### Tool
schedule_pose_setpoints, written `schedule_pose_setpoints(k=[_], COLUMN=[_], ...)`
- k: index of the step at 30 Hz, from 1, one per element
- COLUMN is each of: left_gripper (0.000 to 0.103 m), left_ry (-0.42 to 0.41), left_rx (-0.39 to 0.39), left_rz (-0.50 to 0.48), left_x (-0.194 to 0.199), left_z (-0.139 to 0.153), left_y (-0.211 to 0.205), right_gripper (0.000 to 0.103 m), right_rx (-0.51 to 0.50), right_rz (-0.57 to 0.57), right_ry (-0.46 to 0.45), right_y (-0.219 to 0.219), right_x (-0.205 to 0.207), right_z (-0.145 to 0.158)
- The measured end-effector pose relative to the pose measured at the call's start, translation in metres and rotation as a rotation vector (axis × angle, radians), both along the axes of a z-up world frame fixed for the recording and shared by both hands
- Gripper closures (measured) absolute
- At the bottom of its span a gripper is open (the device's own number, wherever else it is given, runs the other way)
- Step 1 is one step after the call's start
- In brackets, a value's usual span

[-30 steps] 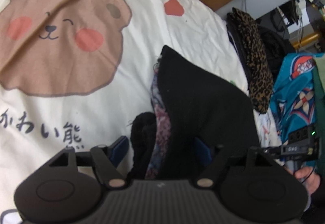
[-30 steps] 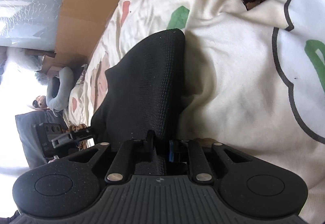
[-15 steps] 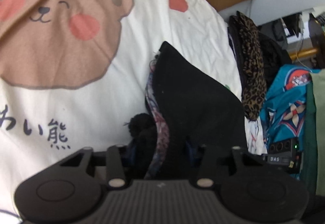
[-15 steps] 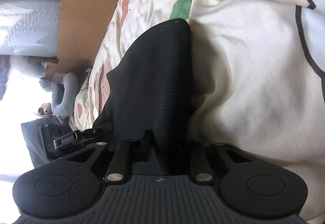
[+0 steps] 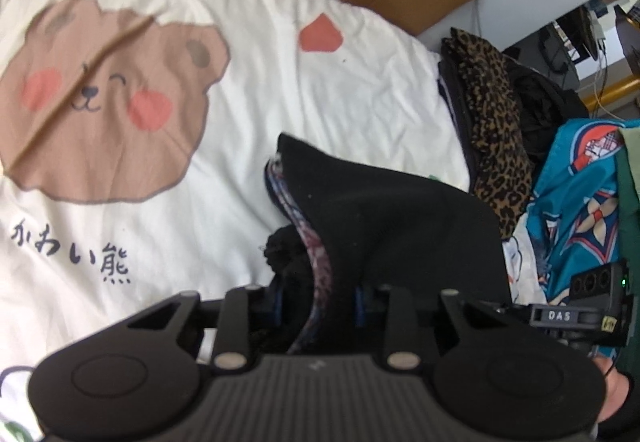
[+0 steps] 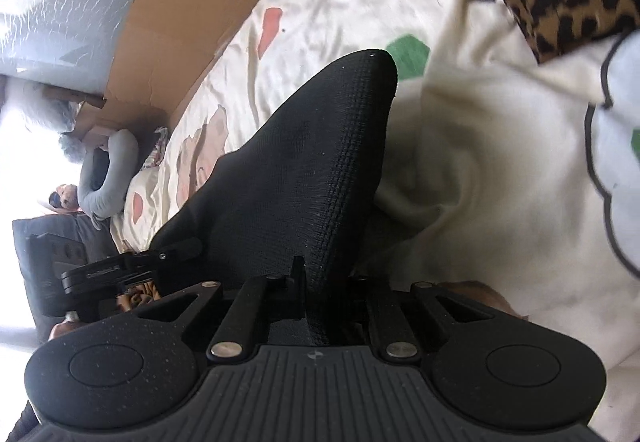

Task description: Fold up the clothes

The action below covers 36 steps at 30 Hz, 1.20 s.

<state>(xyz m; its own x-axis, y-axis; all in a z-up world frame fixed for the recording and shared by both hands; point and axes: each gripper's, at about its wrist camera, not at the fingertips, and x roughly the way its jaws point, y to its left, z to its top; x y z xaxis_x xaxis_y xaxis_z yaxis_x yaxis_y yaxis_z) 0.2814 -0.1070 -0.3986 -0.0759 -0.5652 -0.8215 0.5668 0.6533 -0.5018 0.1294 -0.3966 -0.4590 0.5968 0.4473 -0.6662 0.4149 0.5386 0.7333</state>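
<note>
Tongs, our left gripper (image 5: pixel 318 300) and right gripper (image 6: pixel 326 296), both squeeze tight on the black garment (image 5: pixel 384 226), holding it up over the bedsheet (image 5: pixel 248 89) near its right edge so we can fold it.

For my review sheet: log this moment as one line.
task: fold clothes | left tongs: shut on black garment | right tongs: shut on black garment | surface: bear-print bedsheet
</note>
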Motion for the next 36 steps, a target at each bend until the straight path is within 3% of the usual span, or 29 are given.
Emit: schedule_pose_setpoints(k=[9,17,36], left_gripper=[0.072,0.072,0.072], left_ry=[-0.066,-0.112,-0.22], left_rx=[-0.049,-0.039,-0.064], left_rz=[0.031,0.064,0.124], left_x=[-0.013,-0.015,-0.031], left_z=[0.041,0.074,0.198], left_y=[-0.002,-0.001,-0.026], right_gripper=[0.095,0.095,0.095], right_rx=[-0.143,-0.19,-0.313], right_rz=[0.019,0.02,0.023], right_ry=[-0.06,-0.118,-0.238], right_y=[-0.005,-0.005,-0.019], right_x=[0.009,0.019,0.027], right_z=[0.048,0.088,0.215])
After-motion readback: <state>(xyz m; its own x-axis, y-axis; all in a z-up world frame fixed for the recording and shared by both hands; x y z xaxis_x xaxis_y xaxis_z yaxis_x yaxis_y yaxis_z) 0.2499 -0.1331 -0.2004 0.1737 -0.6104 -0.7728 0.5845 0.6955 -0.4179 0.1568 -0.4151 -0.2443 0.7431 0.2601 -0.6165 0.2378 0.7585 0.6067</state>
